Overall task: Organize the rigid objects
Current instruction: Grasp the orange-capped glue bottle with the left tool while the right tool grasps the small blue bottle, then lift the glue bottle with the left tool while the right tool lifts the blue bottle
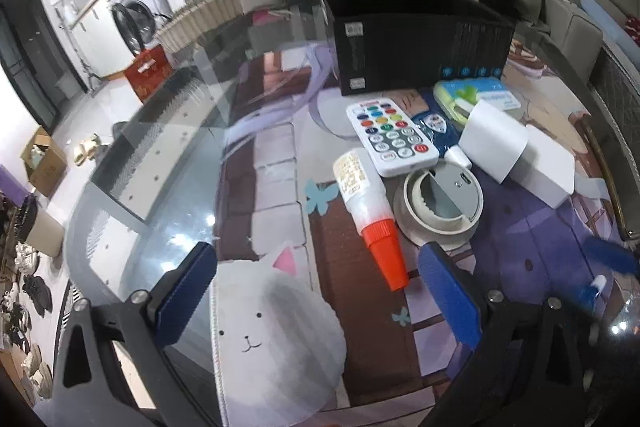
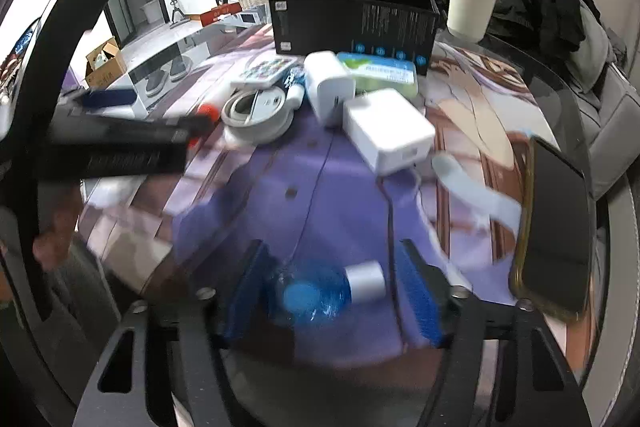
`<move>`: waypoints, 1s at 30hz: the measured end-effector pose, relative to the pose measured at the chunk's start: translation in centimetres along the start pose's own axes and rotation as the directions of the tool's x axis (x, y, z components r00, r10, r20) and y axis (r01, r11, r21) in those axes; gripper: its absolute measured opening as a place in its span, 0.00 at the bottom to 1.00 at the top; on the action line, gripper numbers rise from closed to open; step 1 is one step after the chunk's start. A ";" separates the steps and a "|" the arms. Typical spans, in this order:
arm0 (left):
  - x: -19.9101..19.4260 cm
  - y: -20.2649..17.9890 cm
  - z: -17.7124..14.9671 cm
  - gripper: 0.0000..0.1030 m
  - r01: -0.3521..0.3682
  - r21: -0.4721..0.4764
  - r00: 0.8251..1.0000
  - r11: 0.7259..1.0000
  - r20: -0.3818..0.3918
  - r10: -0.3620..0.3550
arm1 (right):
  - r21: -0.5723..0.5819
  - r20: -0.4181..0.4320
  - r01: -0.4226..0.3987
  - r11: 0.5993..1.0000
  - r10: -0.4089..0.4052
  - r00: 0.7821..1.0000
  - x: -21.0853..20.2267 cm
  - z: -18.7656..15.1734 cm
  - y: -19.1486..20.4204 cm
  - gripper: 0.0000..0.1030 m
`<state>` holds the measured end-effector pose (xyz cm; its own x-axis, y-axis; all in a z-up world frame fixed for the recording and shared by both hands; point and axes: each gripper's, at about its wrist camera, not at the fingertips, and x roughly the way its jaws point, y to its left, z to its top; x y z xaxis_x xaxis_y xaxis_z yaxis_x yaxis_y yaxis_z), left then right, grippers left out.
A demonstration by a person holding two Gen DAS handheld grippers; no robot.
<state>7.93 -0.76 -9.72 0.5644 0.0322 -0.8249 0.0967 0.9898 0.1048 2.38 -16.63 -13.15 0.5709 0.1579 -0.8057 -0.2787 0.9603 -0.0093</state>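
Note:
My left gripper [image 1: 316, 267] stands open and wide above the printed mat [image 1: 276, 163], nothing between its fingers. The orange tip of a glue bottle [image 1: 368, 215] lies just ahead of its right finger. Behind it lie a white remote [image 1: 394, 135], a round grey-white ring [image 1: 440, 203] and two white chargers [image 1: 496, 139]. In the right wrist view a small blue bottle [image 2: 316, 295] with a white cap lies on its side between the pads of my right gripper [image 2: 336, 295]. A gap shows between the cap and the right pad. This view is blurred.
An open black box [image 2: 352, 23] stands at the back, a cream cup [image 2: 472, 3] to its right and a green tissue pack [image 2: 380, 75] in front. A phone [image 2: 556, 231] lies at the table's right edge. The left gripper's black body [image 2: 120, 143] crosses the left side.

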 end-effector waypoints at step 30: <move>-0.8 0.8 -2.6 0.74 0.067 0.024 0.998 0.997 0.006 -0.067 | 0.000 -0.026 -0.072 0.997 0.072 0.997 -1.1 -0.4 0.7 0.38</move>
<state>5.40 0.38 -10.41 0.5619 -0.0351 -0.8264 0.1534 0.9862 0.0624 1.27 -16.24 -12.52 0.5288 0.2209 -0.8195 -0.3195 0.9463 0.0489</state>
